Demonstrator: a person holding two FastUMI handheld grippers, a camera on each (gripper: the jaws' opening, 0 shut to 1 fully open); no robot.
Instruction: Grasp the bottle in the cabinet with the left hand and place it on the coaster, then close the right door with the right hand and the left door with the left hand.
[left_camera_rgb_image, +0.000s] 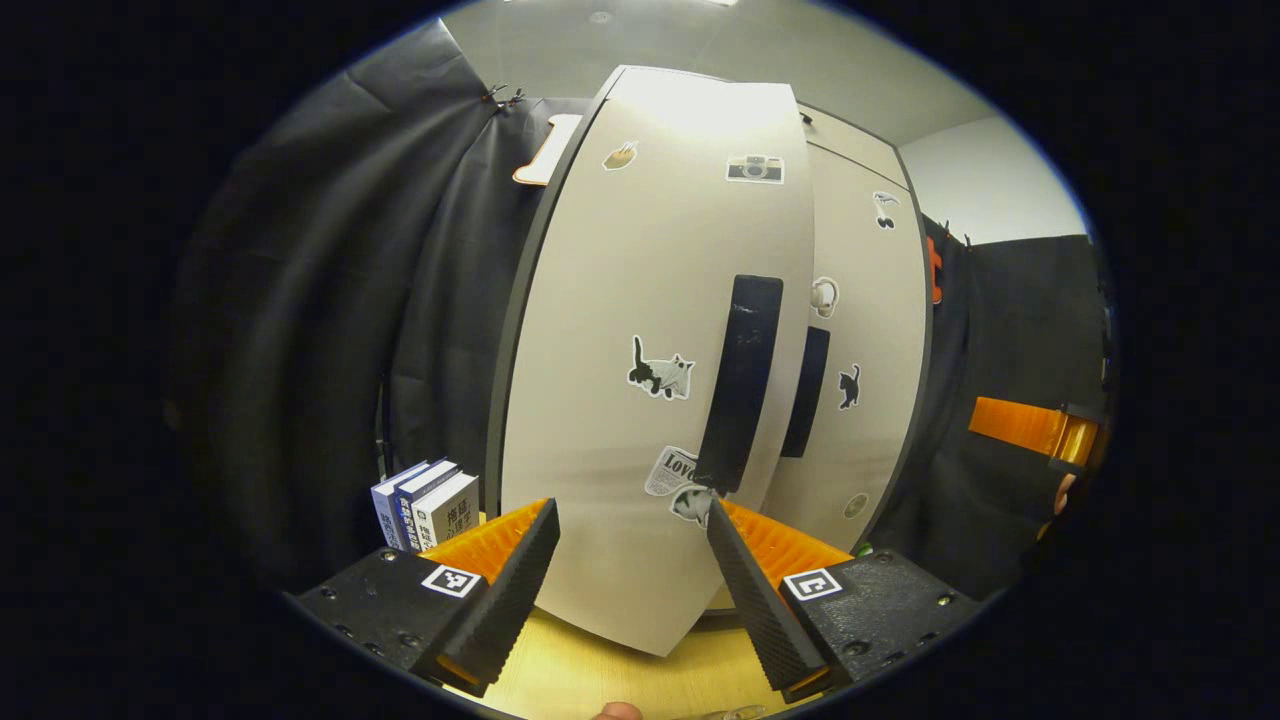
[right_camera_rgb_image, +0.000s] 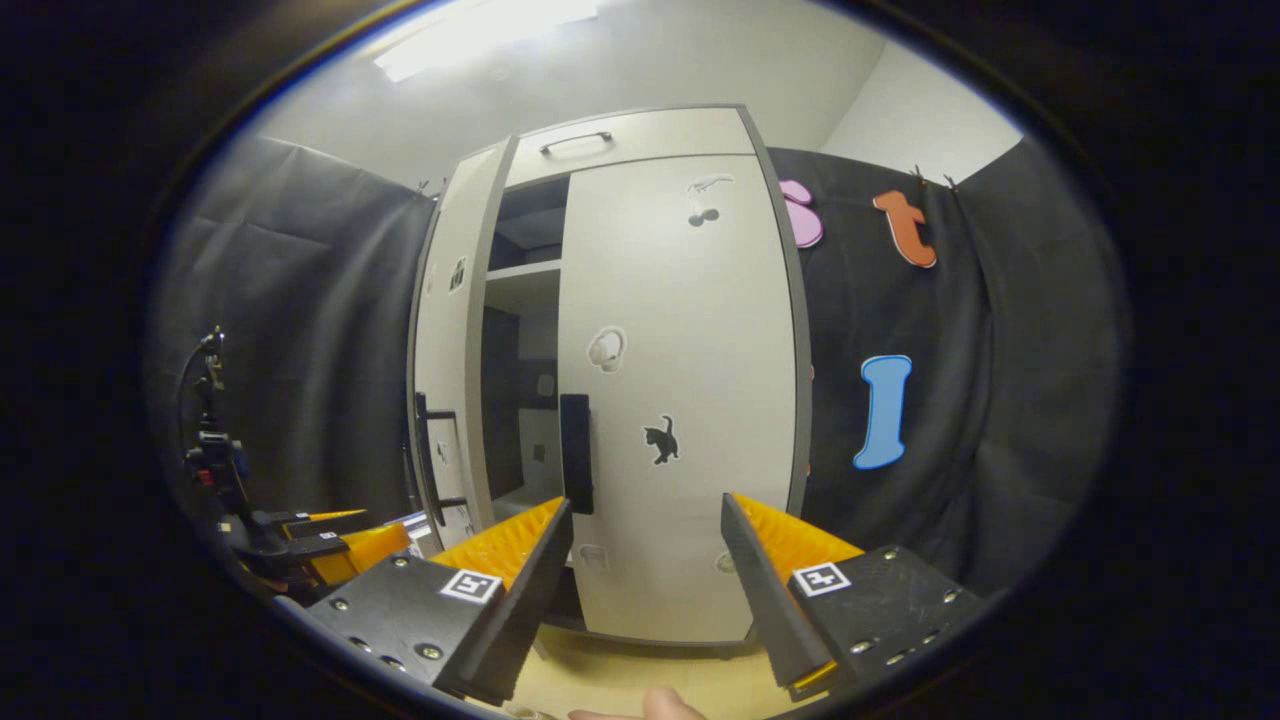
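- While the right door (right_camera_rgb_image: 680, 400) lies flush with the cabinet (right_camera_rgb_image: 620, 135), a flat pale panel with a long dark bar handle, the left door (left_camera_rgb_image: 650, 360) stands partly open just ahead of the left tool (left_camera_rgb_image: 632, 520).
- Seen from the right gripper view, the gap between the doors shows a pale shelf and a dim interior; whether anything stands in there cannot be told.
- Left door: smooth matte board with a dark edge, a tall black handle (left_camera_rgb_image: 740, 385) above and slightly right of the left tool's fingers, and flat stickers on its face, one a cat (left_camera_rgb_image: 660, 370).
- Left tool: fingers spread wide, ribbed on their inner faces, nothing between them.
- Right tool (right_camera_rgb_image: 645, 520): fingers spread apart likewise, pointing at the lower part of the shut right door, gripping nothing.
- Beyond the left tool's left finger, several books (left_camera_rgb_image: 425, 505) stand upright beside the cabinet.
- Below both tools runs a light wooden surface (left_camera_rgb_image: 600, 670).
- Black draped cloth (right_camera_rgb_image: 300, 340) hangs behind the cabinet.
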